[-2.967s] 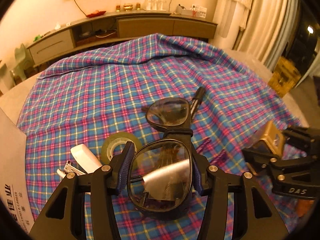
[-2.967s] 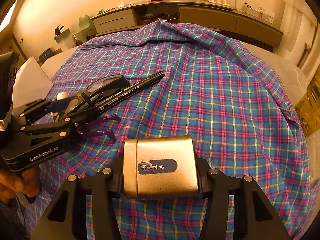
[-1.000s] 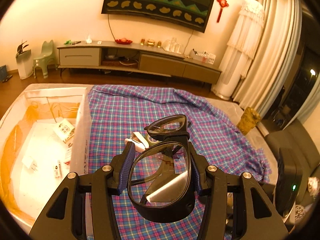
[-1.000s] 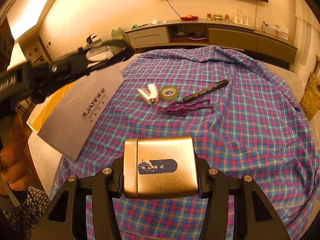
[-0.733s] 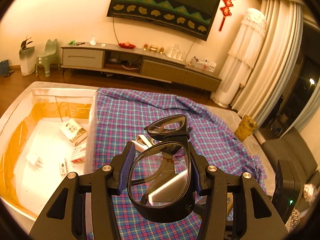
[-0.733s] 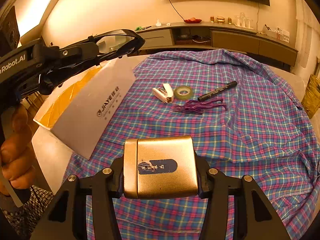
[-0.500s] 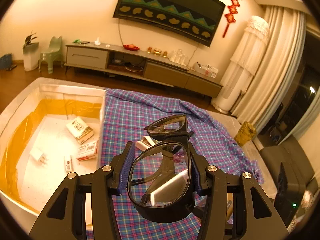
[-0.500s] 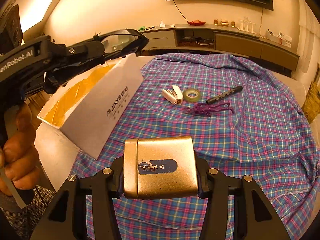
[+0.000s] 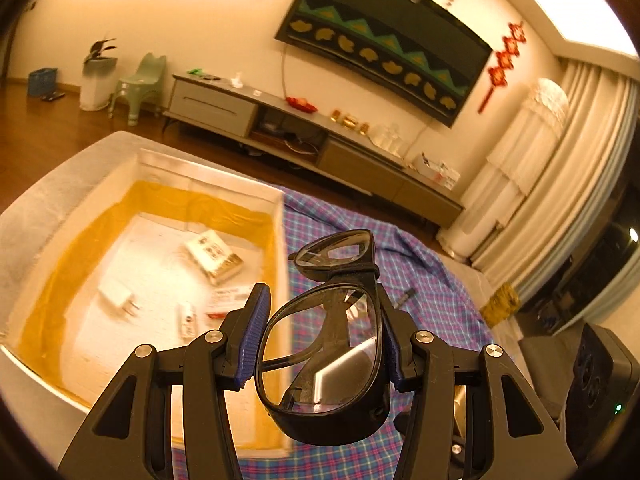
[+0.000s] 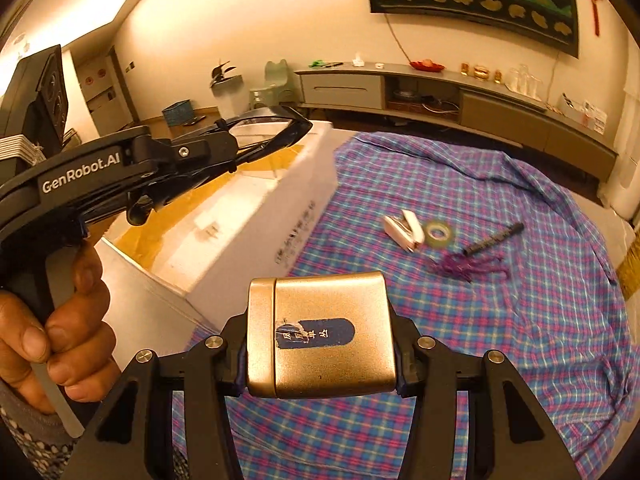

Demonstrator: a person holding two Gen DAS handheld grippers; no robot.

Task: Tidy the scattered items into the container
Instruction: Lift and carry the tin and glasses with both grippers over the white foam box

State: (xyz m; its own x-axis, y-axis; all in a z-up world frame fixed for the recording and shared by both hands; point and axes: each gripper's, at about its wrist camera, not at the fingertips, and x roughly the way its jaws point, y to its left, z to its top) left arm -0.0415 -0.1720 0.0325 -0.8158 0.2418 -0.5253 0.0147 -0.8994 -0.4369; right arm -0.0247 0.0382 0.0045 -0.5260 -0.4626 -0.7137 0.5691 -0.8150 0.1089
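Note:
My left gripper (image 9: 322,340) is shut on a pair of black-framed glasses (image 9: 332,344), held in the air beside the right wall of the white box (image 9: 280,216). The box has a yellow lining and holds several small packets (image 9: 214,256). In the right wrist view the left gripper (image 10: 224,148) reaches over the box (image 10: 272,216) with the glasses (image 10: 272,120). My right gripper (image 10: 320,340) is shut on a gold tin with a blue label (image 10: 320,332), above the plaid cloth (image 10: 520,320). A white stapler (image 10: 404,230), tape roll (image 10: 439,233), black marker (image 10: 494,238) and purple clips (image 10: 468,266) lie on the cloth.
A person's hand (image 10: 52,320) grips the left tool's handle. The box stands at the left edge of the cloth-covered table. Behind are a long TV cabinet (image 10: 440,92), a green chair (image 9: 140,80) and curtains (image 9: 560,184).
Both grippers have swung left toward the box, which now shows more of its inside in the left wrist view. The glasses and the tin stay gripped.

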